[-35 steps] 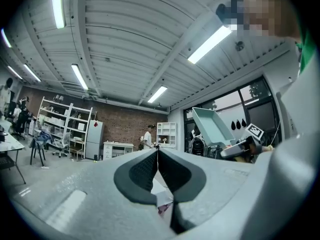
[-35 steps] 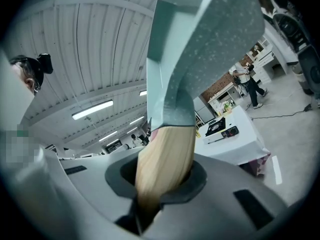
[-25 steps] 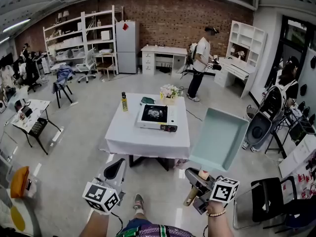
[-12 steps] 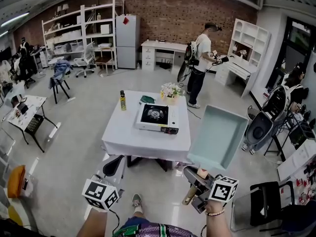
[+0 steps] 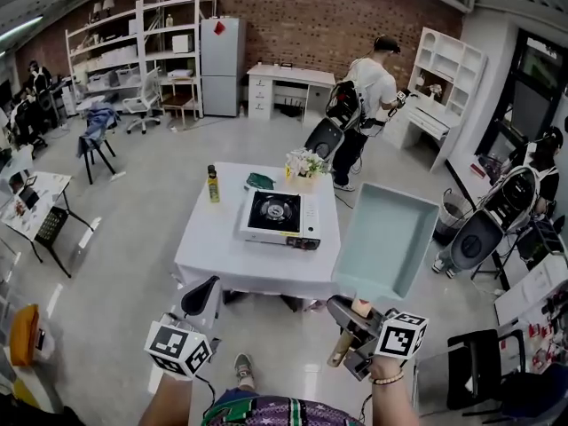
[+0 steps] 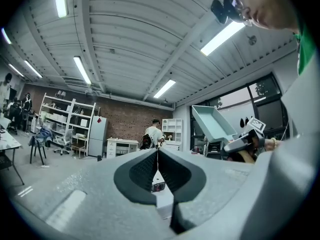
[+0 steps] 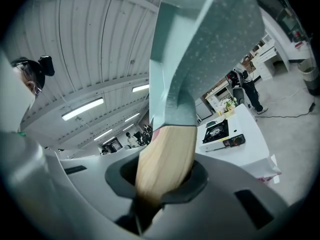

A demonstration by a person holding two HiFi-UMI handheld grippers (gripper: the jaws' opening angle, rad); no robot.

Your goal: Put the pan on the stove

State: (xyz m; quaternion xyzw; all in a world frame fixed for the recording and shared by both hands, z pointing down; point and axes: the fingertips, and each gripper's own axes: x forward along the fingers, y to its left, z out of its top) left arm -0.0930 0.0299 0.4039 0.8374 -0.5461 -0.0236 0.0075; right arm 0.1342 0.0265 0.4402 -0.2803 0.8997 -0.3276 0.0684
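Observation:
A pale teal rectangular pan with a wooden handle is held up in the air at the right, tilted, off the table. My right gripper is shut on that handle; the pan's underside fills the right gripper view. A white portable stove with a black burner sits on the white-clothed table ahead, also small in the right gripper view as the stove. My left gripper hangs low at the left, jaws shut and empty.
On the table stand a yellow bottle, a flower pot and a dark green item. A person stands behind the table. Chairs and desks line the right; a black chair is near my right arm.
The view has moved closer to the table. Both grippers keep their places in the view, the pan still held up at the right. The person behind has turned away.

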